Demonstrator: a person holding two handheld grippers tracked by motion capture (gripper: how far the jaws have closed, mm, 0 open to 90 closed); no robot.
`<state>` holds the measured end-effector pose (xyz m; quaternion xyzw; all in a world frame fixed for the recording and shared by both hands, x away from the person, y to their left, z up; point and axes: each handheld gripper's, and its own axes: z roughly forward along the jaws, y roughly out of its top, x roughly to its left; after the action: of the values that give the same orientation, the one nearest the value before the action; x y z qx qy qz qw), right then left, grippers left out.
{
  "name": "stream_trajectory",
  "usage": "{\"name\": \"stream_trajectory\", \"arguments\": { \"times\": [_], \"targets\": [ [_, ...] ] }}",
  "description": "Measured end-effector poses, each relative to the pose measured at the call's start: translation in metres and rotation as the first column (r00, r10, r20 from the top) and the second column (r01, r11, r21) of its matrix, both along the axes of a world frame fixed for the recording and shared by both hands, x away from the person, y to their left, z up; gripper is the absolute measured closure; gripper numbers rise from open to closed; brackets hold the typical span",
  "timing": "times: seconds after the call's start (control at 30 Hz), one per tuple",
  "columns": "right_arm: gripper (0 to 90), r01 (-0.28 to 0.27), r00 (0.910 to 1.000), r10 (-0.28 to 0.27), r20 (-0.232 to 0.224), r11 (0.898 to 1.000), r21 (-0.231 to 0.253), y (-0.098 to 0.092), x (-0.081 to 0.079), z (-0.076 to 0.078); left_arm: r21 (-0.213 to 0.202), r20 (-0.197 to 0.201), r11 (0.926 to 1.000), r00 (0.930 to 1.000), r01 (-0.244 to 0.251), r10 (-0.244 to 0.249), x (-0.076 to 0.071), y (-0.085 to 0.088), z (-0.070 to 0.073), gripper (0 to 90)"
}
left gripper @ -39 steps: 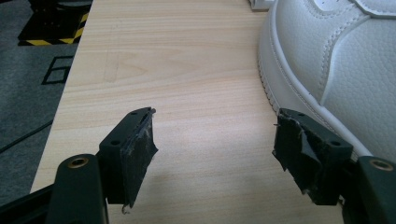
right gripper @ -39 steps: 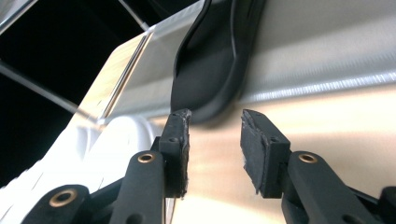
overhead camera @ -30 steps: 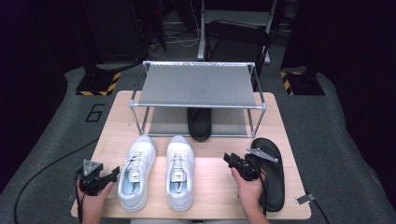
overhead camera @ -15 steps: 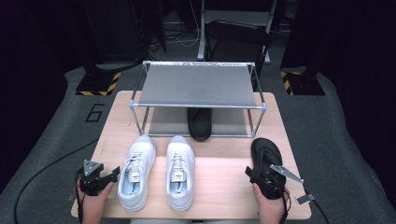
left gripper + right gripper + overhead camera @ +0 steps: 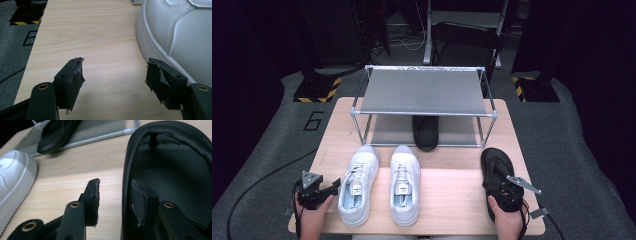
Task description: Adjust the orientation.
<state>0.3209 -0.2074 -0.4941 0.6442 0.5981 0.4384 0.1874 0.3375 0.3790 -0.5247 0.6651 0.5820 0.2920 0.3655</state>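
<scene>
A black sandal [image 5: 495, 162] lies at the table's right, and my right gripper [image 5: 499, 186] is at its near end. In the right gripper view my right gripper [image 5: 116, 183] straddles the sandal's [image 5: 175, 170] left rim, one jaw on the footbed and the other over bare wood, with a gap beside the rim. Its jaws have just been opening and do not press on the sandal. My left gripper [image 5: 332, 187] rests at the table's front left, open and holding nothing [image 5: 116, 63], just left of a white sneaker [image 5: 180, 32].
Two white sneakers [image 5: 357, 185] [image 5: 404, 182] stand side by side at the front middle. A metal rack [image 5: 424, 92] stands at the back, with a second black sandal [image 5: 426, 132] under it. Bare wood [image 5: 452, 195] lies between the sneakers and the right sandal.
My right gripper has moved right, from beside the sneakers to the near end of the black sandal, and its jaws now straddle the rim. The left gripper has stayed put.
</scene>
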Motion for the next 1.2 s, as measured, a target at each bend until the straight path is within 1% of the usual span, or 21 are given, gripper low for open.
{"name": "stream_trajectory", "arguments": {
  "times": [0.1,0.17,0.2,0.27,0.33,0.4,0.47,0.6,0.63,0.67,0.7,0.73,0.8,0.87,0.93,1.0,1.03,1.07,1.1,1.17,1.2],
  "targets": [
    [60.8,-0.008,0.9997,0.007,-0.022,1.000,-0.016,0.002,0.004,-0.004,0.002,-0.014,1.0000,0.9999,0.007,-0.007,0.000,0.001,0.001,29.5],
    [67.9,0.000,0.9988,-0.002,-0.049,0.999,-0.044,0.003,0.007,-0.006,0.000,-0.010,1.0000,0.9999,0.004,-0.004,0.000,0.000,0.000,29.5],
    [74.3,0.005,0.9979,-0.007,-0.064,0.999,-0.033,0.001,0.009,-0.008,-0.003,-0.016,1.0000,0.9999,0.004,-0.004,-0.001,0.000,0.001,29.5],
    [80.2,0.016,0.9977,-0.018,-0.065,1.000,-0.021,-0.002,0.009,-0.010,-0.003,-0.014,1.0000,0.9999,0.003,-0.003,-0.001,0.001,0.001,29.5],
    [80.9,0.008,0.9977,-0.009,-0.067,1.000,-0.018,-0.004,0.009,-0.010,0.005,-0.012,1.0000,0.9999,0.006,-0.006,0.000,0.001,0.001,29.5],
    [81.7,0.008,0.9981,-0.010,-0.062,1.000,-0.030,-0.003,0.009,-0.010,0.001,-0.009,1.0000,1.0000,0.003,-0.003,0.000,0.001,0.001,29.5],
    [82.0,0.010,0.9980,-0.012,-0.061,1.000,-0.029,-0.003,0.009,-0.010,0.003,-0.012,1.0000,0.9999,0.004,-0.004,0.000,0.000,0.001,29.5],
    [82.8,0.011,0.9980,-0.013,-0.062,0.999,-0.033,-0.002,0.004,-0.010,0.002,-0.010,1.0000,0.9999,0.004,-0.004,0.000,0.000,0.001,29.5],
    [82.9,0.009,0.9980,-0.011,-0.062,1.000,-0.029,-0.003,0.002,-0.010,0.000,0.001,1.0000,1.0000,0.000,0.000,0.000,0.000,0.000,29.5],
    [82.9,0.009,0.9980,-0.011,-0.062,1.000,-0.029,-0.003,0.002,-0.010,0.000,0.001,1.0000,1.0000,0.000,0.000,0.000,0.000,0.000,29.5],
    [83.0,0.015,0.9980,-0.017,-0.060,1.000,-0.026,-0.004,-0.002,-0.009,0.003,-0.009,1.0000,1.0000,0.003,-0.003,0.000,0.001,0.001,29.5],
    [83.0,0.011,0.9981,-0.013,-0.059,1.000,-0.029,-0.004,-0.004,-0.008,0.002,0.002,1.0000,1.0000,0.000,0.000,0.000,0.000,0.000,29.5],
    [83.1,0.007,0.9982,-0.008,-0.059,1.000,-0.023,-0.002,-0.008,-0.006,0.003,-0.011,1.0000,0.9999,0.005,-0.005,0.000,0.000,0.001,29.5],
    [83.1,-0.008,0.9984,0.006,-0.057,1.000,-0.026,0.000,-0.009,-0.006,0.012,-0.005,0.9999,1.0000,0.008,-0.008,0.001,0.001,0.001,29.5],
    [83.1,-0.039,0.9974,0.038,-0.061,0.999,-0.022,0.011,-0.011,-0.005,0.000,-0.004,1.0000,1.0000,0.004,-0.004,0.000,-0.001,0.001,29.6],
    [83.2,-0.054,0.9967,0.052,-0.062,0.998,-0.020,0.015,-0.012,-0.004,0.007,-0.004,1.0000,1.0000,0.007,-0.007,0.001,0.000,0.001,29.5],
    [83.2,-0.073,0.9957,0.072,-0.058,0.997,-0.017,0.024,-0.012,-0.003,0.002,-0.006,1.0000,1.0000,0.005,-0.005,0.001,-0.001,0.001,29.5],
    [83.2,-0.073,0.9957,0.072,-0.058,0.997,-0.017,0.024,-0.012,-0.003,0.002,-0.006,1.0000,1.0000,0.005,-0.005,0.001,-0.001,0.001,29.5],
    [83.2,-0.102,0.9933,0.101,-0.055,0.995,-0.016,0.033,-0.011,-0.003,0.004,-0.007,1.0000,1.0000,0.005,-0.005,0.001,0.000,0.001,29.5],
    [83.2,-0.124,0.9909,0.123,-0.053,0.992,-0.014,0.042,-0.009,-0.003,0.002,-0.007,1.0000,1.0000,0.004,-0.004,0.001,0.000,0.001,29.5],
    [83.2,-0.124,0.9909,0.123,-0.053,0.992,-0.014,0.042,-0.009,-0.003,0.002,-0.007,1.0000,1.0000,0.004,-0.004,0.001,0.000,0.001,29.5]
  ]
}}
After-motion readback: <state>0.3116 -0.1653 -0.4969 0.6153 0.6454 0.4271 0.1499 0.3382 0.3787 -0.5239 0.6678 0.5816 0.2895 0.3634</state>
